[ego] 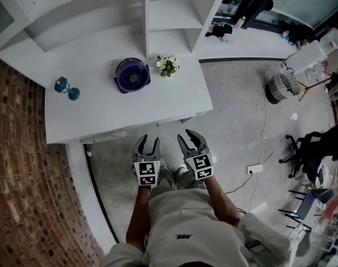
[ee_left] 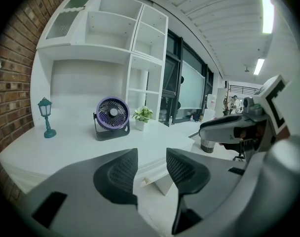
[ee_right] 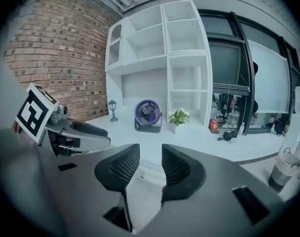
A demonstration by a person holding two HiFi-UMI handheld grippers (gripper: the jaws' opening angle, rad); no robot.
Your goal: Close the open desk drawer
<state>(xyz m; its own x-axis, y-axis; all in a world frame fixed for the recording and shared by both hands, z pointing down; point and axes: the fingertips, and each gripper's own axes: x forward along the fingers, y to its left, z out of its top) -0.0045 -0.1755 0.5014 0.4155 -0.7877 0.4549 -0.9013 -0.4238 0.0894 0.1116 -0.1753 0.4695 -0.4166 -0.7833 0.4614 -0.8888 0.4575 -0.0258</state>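
The white desk [ego: 102, 113] stands in front of me, and its drawer front [ego: 158, 122] runs along the near edge, looking almost flush with the desktop. A small knob [ee_left: 146, 180] shows on that front between the jaws in the left gripper view, and the same knob [ee_right: 142, 176] shows in the right gripper view. My left gripper [ego: 146, 144] [ee_left: 151, 154] and right gripper [ego: 192, 141] [ee_right: 150, 149] hover side by side just short of the desk edge. Both are open and hold nothing. Neither touches the drawer.
On the desk stand a purple fan [ego: 132, 75], a small potted plant [ego: 167, 64] and a teal lamp figure [ego: 66, 88], with white shelves [ego: 174, 15] behind. A brick wall [ego: 19, 177] is at the left. On the floor at the right are a power strip [ego: 254, 168], a basket [ego: 281, 87] and a black chair [ego: 311, 143].
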